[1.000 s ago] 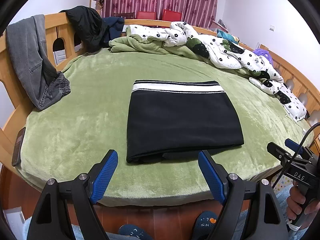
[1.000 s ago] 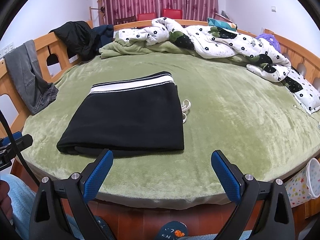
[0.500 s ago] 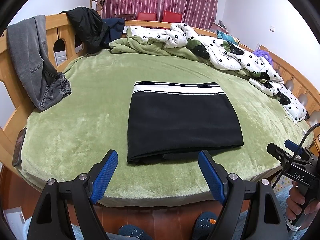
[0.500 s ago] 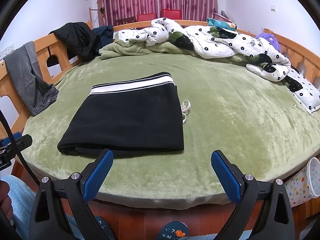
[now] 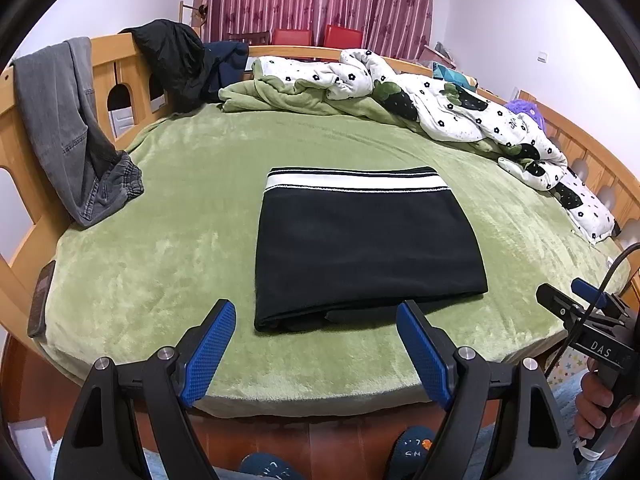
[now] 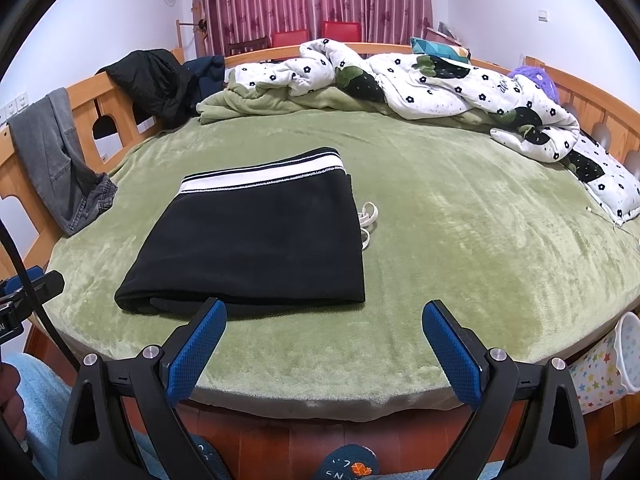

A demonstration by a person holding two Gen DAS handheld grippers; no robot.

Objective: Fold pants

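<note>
Black pants (image 5: 360,248) (image 6: 256,244) with a white-striped waistband lie folded into a flat rectangle on the green blanket (image 5: 160,248) (image 6: 480,240) of the bed. A white drawstring (image 6: 368,218) pokes out at their right side. My left gripper (image 5: 316,316) hovers open just short of the pants' near edge, nothing between its blue pads. My right gripper (image 6: 324,316) is open too, held above the bed's near edge to the right of the pants' near corner. The right gripper also shows at the left wrist view's right edge, a hand on its handle.
Grey jeans (image 5: 68,132) hang over the wooden bed rail (image 5: 16,168) on the left, with a black jacket (image 5: 172,56) beyond. A flowered white quilt (image 5: 460,112) (image 6: 440,88) is bunched along the far and right side. A star-patterned bin (image 6: 600,368) stands by the bed's right.
</note>
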